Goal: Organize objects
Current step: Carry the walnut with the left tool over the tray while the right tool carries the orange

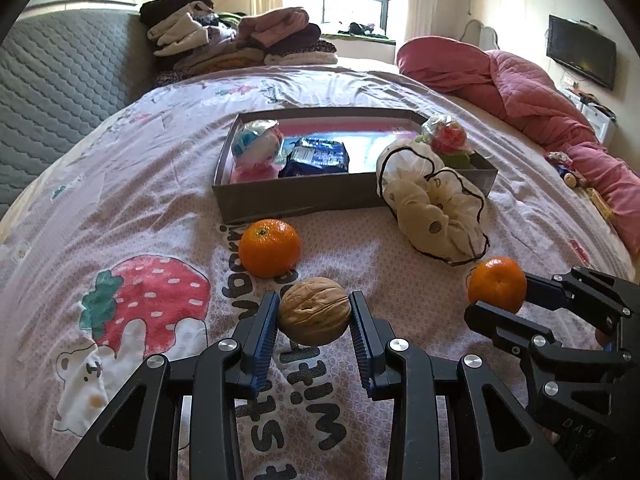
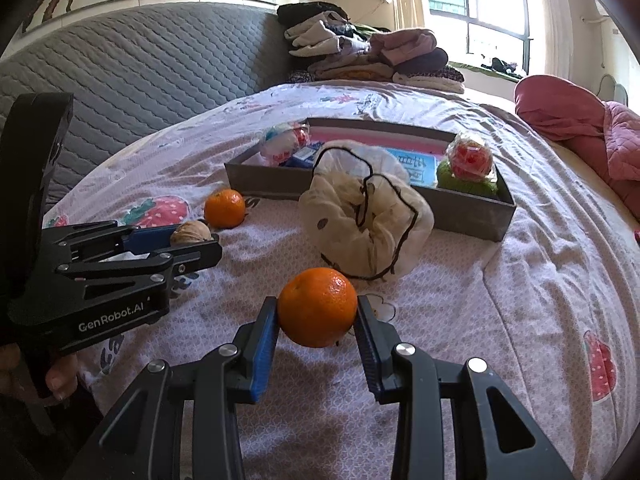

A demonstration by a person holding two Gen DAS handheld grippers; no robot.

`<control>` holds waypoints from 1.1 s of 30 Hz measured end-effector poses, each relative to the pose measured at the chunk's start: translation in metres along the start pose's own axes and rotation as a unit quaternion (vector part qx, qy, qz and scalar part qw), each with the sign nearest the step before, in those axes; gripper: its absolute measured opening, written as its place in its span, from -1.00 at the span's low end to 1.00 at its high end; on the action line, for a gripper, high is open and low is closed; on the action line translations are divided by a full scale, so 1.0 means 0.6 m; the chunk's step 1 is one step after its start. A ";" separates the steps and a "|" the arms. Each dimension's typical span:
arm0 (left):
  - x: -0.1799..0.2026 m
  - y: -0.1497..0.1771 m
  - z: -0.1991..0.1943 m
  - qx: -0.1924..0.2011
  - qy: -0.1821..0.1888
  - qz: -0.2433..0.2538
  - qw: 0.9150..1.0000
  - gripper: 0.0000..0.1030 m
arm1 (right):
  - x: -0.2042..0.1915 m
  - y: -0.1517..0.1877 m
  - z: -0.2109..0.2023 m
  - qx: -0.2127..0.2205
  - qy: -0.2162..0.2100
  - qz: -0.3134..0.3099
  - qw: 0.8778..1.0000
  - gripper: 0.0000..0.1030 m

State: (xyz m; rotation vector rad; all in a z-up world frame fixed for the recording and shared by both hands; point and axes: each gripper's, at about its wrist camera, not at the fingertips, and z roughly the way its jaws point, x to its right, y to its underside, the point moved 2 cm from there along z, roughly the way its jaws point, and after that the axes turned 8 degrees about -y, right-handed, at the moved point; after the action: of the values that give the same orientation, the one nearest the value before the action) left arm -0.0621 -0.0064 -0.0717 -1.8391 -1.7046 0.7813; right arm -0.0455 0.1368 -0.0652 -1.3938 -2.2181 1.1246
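Nearest to us, our left claw (image 1: 314,314) grips a walnut (image 1: 315,311) between its blue pads, and our right claw (image 2: 317,314) grips an orange (image 2: 317,313); both pieces sit low over the bed (image 1: 120,208), whether touching the sheet or just lifted we cannot tell. A second orange (image 1: 271,247) lies on the sheet just beyond the walnut, close to the front wall of the box (image 1: 296,200). To its right a cream cloth bag (image 1: 434,210) with a dark drawstring leans against the box's front corner.

Inside the box we already see a wrapped ball (image 1: 256,144) at the left, a blue packet (image 1: 316,156) in the middle, and a red wrapped thing (image 1: 448,136) on something green at the right corner. So we judge the job roughly half done: three things are in, while the walnut, two oranges and the bag are left.

As for writing, the left claw's body reads "GenRobot.AI" in the right view. The sheet carries large grey letters; "with" is the part we can read. The packet's print is too small to read.
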 end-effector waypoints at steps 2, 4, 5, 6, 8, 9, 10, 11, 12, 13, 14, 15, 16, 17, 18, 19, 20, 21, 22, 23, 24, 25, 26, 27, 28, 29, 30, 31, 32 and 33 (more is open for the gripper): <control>0.000 -0.002 -0.005 0.000 0.002 -0.001 1.000 -0.31 | -0.001 -0.003 -0.004 0.008 0.004 -0.003 1.000 -0.27; -0.001 -0.004 -0.008 -0.001 0.009 -0.004 1.000 -0.31 | -0.002 -0.005 -0.008 0.013 0.006 -0.006 1.000 -0.27; -0.002 -0.005 -0.010 0.001 0.010 -0.006 1.000 -0.31 | -0.003 -0.007 -0.010 0.015 0.007 -0.007 1.000 -0.27; -0.001 -0.007 -0.014 0.004 0.008 -0.005 1.000 -0.31 | -0.004 -0.008 -0.011 0.017 0.007 -0.007 1.000 -0.27; -0.001 -0.010 -0.019 0.011 0.006 -0.003 1.000 -0.31 | -0.005 -0.011 -0.015 0.023 0.006 -0.008 1.000 -0.27; -0.001 -0.012 -0.023 0.015 0.005 -0.003 1.000 -0.31 | -0.006 -0.013 -0.017 0.026 0.007 -0.010 1.000 -0.27; -0.001 -0.015 -0.025 0.016 0.004 -0.004 1.000 -0.31 | -0.006 -0.014 -0.018 0.027 0.007 -0.012 1.000 -0.27; -0.001 -0.018 -0.028 0.018 0.005 -0.004 1.000 -0.31 | -0.007 -0.016 -0.020 0.030 0.008 -0.014 0.999 -0.27; 0.000 -0.020 -0.031 0.020 0.005 -0.005 1.000 -0.31 | -0.007 -0.017 -0.021 0.031 0.009 -0.014 0.999 -0.27; 0.000 -0.023 -0.035 0.022 0.004 -0.005 1.000 -0.31 | -0.007 -0.018 -0.022 0.032 0.009 -0.015 0.999 -0.27; 0.001 -0.026 -0.039 0.024 0.003 -0.004 1.000 -0.31 | -0.007 -0.020 -0.025 0.035 0.008 -0.015 0.999 -0.27; 0.002 -0.029 -0.043 0.029 0.000 -0.003 1.000 -0.31 | -0.007 -0.021 -0.027 0.036 0.008 -0.015 0.999 -0.27; 0.003 -0.030 -0.047 0.032 -0.002 -0.002 0.999 -0.31 | -0.007 -0.022 -0.029 0.038 0.008 -0.015 0.999 -0.27; 0.005 -0.033 -0.051 0.033 -0.003 -0.001 0.999 -0.31 | -0.009 -0.025 -0.032 0.042 0.009 -0.017 0.999 -0.27; 0.005 -0.035 -0.054 0.035 -0.003 -0.002 0.999 -0.31 | -0.011 -0.027 -0.035 0.045 0.011 -0.019 0.999 -0.27; 0.005 -0.037 -0.058 0.036 -0.002 -0.004 0.999 -0.31 | -0.012 -0.029 -0.038 0.048 0.014 -0.022 0.998 -0.27; 0.005 -0.039 -0.062 0.038 -0.001 -0.005 0.999 -0.31 | -0.015 -0.032 -0.042 0.053 0.016 -0.025 0.998 -0.27; 0.004 -0.041 -0.064 0.039 -0.001 -0.007 0.999 -0.31 | -0.016 -0.035 -0.044 0.055 0.016 -0.024 0.998 -0.27; 0.004 -0.044 -0.067 0.041 -0.002 -0.009 0.999 -0.31 | -0.016 -0.037 -0.047 0.058 0.015 -0.024 0.998 -0.27; 0.003 -0.046 -0.070 0.043 -0.002 -0.010 0.999 -0.31 | -0.016 -0.039 -0.050 0.060 0.016 -0.024 0.998 -0.27; 0.002 -0.048 -0.073 0.044 -0.003 -0.011 0.999 -0.31 | -0.016 -0.043 -0.053 0.064 0.017 -0.025 0.997 -0.27; 0.002 -0.052 -0.076 0.046 -0.004 -0.012 0.999 -0.31 | -0.016 -0.047 -0.057 0.068 0.019 -0.026 0.997 -0.27; 0.000 -0.056 -0.080 0.049 -0.005 -0.014 0.999 -0.31 | -0.017 -0.050 -0.060 0.072 0.024 -0.029 0.997 -0.27; 0.000 -0.060 -0.082 0.051 -0.007 -0.015 0.999 -0.31 | -0.017 -0.052 -0.062 0.074 0.030 -0.032 0.996 -0.27; 0.000 -0.065 -0.084 0.053 -0.009 -0.016 0.998 -0.31 | -0.018 -0.055 -0.065 0.078 0.034 -0.034 0.996 -0.27; -0.002 -0.070 -0.086 0.055 -0.011 -0.018 0.998 -0.31 | -0.018 -0.058 -0.068 0.081 0.031 -0.032 0.996 -0.27; -0.003 -0.075 -0.089 0.057 -0.012 -0.021 0.998 -0.31 | -0.017 -0.063 -0.070 0.084 0.031 -0.030 0.996 -0.27; -0.005 -0.078 -0.090 0.058 -0.011 -0.024 0.998 -0.31 | -0.017 -0.067 -0.071 0.086 0.032 -0.032 0.995 -0.27; -0.006 -0.081 -0.092 0.061 -0.010 -0.026 0.998 -0.31 | -0.017 -0.072 -0.074 0.090 0.034 -0.033 0.995 -0.27; -0.007 -0.084 -0.093 0.062 -0.010 -0.027 0.998 -0.31 | -0.016 -0.076 -0.076 0.093 0.034 -0.032 0.995 -0.27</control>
State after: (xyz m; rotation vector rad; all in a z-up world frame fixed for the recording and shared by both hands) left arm -0.0580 -0.0057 0.0036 -1.7009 -1.6728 0.8658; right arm -0.0422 0.1394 -0.0004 -1.2563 -2.0382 1.2088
